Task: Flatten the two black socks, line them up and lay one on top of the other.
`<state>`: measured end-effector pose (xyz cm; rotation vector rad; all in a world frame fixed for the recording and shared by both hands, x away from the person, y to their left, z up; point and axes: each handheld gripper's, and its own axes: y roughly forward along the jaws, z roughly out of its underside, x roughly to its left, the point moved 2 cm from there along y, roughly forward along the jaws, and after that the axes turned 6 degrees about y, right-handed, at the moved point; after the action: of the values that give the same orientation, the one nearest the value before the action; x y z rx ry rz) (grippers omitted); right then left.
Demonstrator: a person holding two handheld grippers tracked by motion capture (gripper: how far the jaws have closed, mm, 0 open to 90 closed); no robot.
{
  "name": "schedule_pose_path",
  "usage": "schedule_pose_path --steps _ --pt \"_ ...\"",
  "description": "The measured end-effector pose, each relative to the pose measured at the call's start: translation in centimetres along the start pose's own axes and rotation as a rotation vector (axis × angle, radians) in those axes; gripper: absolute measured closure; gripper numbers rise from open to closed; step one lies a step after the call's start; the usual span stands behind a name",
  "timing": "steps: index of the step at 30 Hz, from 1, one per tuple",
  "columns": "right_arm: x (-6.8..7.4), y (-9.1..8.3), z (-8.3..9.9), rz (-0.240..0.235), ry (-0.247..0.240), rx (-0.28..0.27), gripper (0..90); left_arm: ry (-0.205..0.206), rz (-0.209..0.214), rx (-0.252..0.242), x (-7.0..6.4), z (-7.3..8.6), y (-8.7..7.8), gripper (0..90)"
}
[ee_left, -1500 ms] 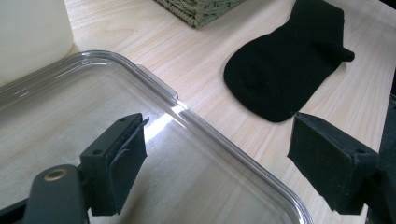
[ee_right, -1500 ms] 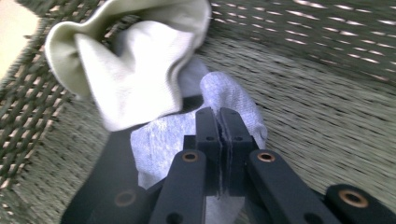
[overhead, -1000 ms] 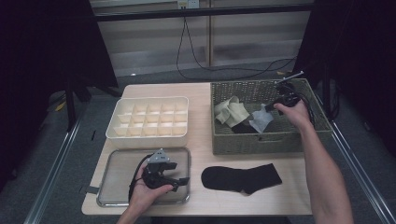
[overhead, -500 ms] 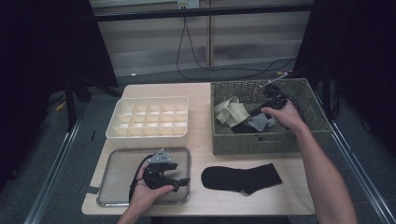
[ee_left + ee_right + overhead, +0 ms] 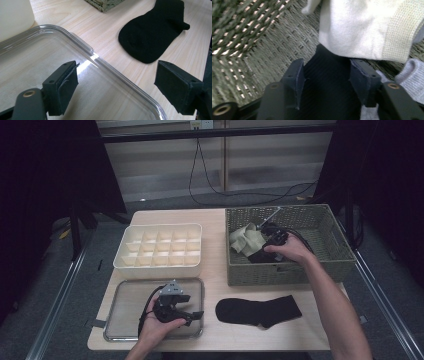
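Right gripper view has my right gripper [image 5: 325,75] down in the wicker basket [image 5: 249,37], jaws apart around a black sock [image 5: 327,82] under the cream one [image 5: 362,27]. Left gripper [image 5: 117,85] gapes over the clear tray [image 5: 37,57].

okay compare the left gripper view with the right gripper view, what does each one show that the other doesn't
Left gripper view alone: the clear tray under the open left gripper, and a black sock flat on the wooden table. Right gripper view alone: the woven basket, a cream sock, a grey sock and a dark sock between the open right gripper jaws. Shared: both grippers open.
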<state>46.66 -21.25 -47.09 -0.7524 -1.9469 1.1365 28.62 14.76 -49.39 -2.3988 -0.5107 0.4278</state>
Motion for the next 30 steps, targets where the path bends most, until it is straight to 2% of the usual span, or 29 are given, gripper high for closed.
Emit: schedule_pose_path --steps 3,6,8,12,14,16,21,25,28,30 --pt "-0.1 0.6 0.1 0.016 0.007 0.046 42.4 0.006 0.002 0.007 0.0 0.0 0.1 18.4" --pt "-0.2 1.0 0.2 0.055 0.001 0.082 42.4 0.006 0.004 0.007 -0.1 0.0 0.1 18.4" --pt "-0.2 1.3 0.2 0.063 -0.009 0.097 44.9 0.003 0.005 0.006 0.0 0.0 0.2 18.4" --pt "0.0 1.4 0.2 0.101 -0.043 0.123 65.2 0.004 0.005 0.006 -0.1 0.0 0.1 18.3" --pt "0.2 1.3 0.1 0.1 -0.057 0.145 79.3 0.004 0.006 0.006 0.0 0.0 0.1 18.3" --pt "0.2 1.3 0.1 0.099 -0.061 0.146 84.5 0.004 0.006 0.006 0.0 0.0 0.1 18.2" --pt "0.2 0.3 -0.2 0.031 -0.042 0.075 87.6 0.002 0.004 0.005 0.0 0.0 0.1 18.2" --pt "0.2 -0.6 -0.3 -0.016 -0.045 0.018 88.0 0.0 0.001 0.003 0.1 0.0 0.1 18.2" --pt "0.3 -1.5 -0.4 -0.042 -0.023 -0.029 88.3 0.0 0.001 0.002 0.1 0.0 0.1 18.2" --pt "0.2 -1.8 -0.4 -0.04 -0.019 -0.044 88.3 0.002 0.002 0.006 0.1 0.0 0.1 18.2"
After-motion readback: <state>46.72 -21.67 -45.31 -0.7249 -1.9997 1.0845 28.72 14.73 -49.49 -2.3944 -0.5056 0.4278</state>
